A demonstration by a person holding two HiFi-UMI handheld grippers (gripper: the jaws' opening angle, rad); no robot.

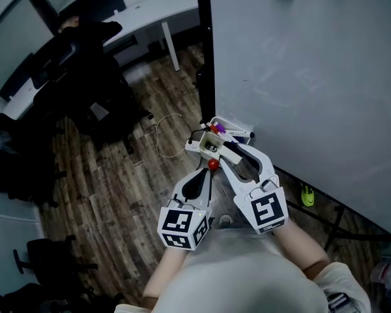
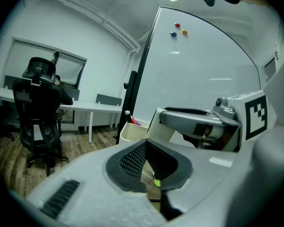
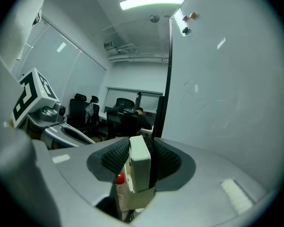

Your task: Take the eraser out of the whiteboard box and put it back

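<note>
Between the 2 pads of the right tongs (image 3: 141, 150) stands the eraser (image 3: 139, 167), gripped on its broad sides. The pads are kept apart only by its thickness. The left tongs (image 2: 146, 148) have their tips drawn together with nothing between them. They sit just left of the right pair, and both point toward the lower left corner of the whiteboard (image 1: 313, 77).

The eraser is out of the whiteboard box (image 2: 130, 134), just beside its near end. Whether it touches the rim I cannot tell, since the tongs cover that spot in the head view. The eraser's lower end is cut off by the body of the tongs, and the box is partly hidden behind them. A small red round thing (image 1: 213, 163) shows just under the tips — what it is cannot be made out.

The eraser is a cream-white block with rounded corners, set on edge with its narrow face toward the camera and a dark layer along its right side. The box is cream too, with marker ends (image 2: 131, 121) poking up from it.
</note>
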